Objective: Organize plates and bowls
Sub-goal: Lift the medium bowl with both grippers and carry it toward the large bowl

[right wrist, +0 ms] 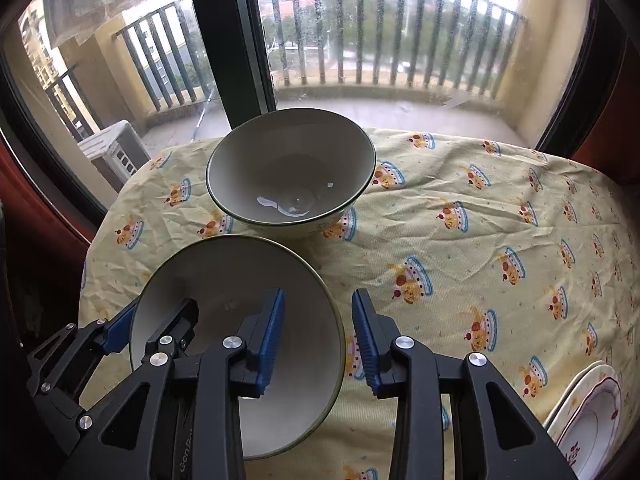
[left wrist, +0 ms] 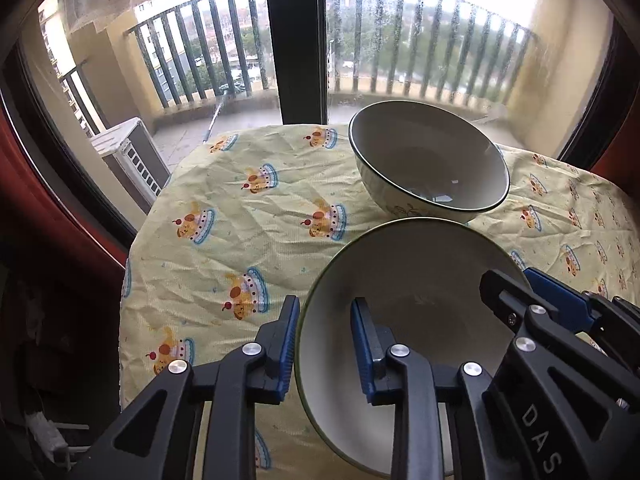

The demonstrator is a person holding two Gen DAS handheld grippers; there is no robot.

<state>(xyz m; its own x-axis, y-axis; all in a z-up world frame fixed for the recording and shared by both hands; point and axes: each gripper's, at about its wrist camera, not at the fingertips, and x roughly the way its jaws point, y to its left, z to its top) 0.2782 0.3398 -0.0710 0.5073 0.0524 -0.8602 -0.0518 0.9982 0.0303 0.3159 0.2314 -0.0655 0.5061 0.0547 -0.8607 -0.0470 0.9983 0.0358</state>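
Left wrist view: the left gripper [left wrist: 325,342] straddles the left rim of the near bowl [left wrist: 416,276], one blue-padded finger outside the wall and the other inside, jaws spread with a visible gap to the rim on each side, so no pinch can be confirmed. The right gripper [left wrist: 532,296] enters from the right, its jaws set either side of the same bowl's opposite rim; whether they press on it cannot be told here. Beyond the jaws, a second bowl [left wrist: 430,160] stands upright on the cake-print tablecloth [left wrist: 224,216], just behind the near one.

Right wrist view: the right gripper [right wrist: 319,340] shows its left finger inside the near bowl [right wrist: 240,280] and its right finger outside, jaws apart, the rim between them with space to spare. The left gripper [right wrist: 156,320] reaches in from the left across the far rim. Ahead sits the second bowl [right wrist: 292,176]. Only this view catches stacked plates [right wrist: 588,408], red-trimmed, at the cloth's edge well right of the jaws.
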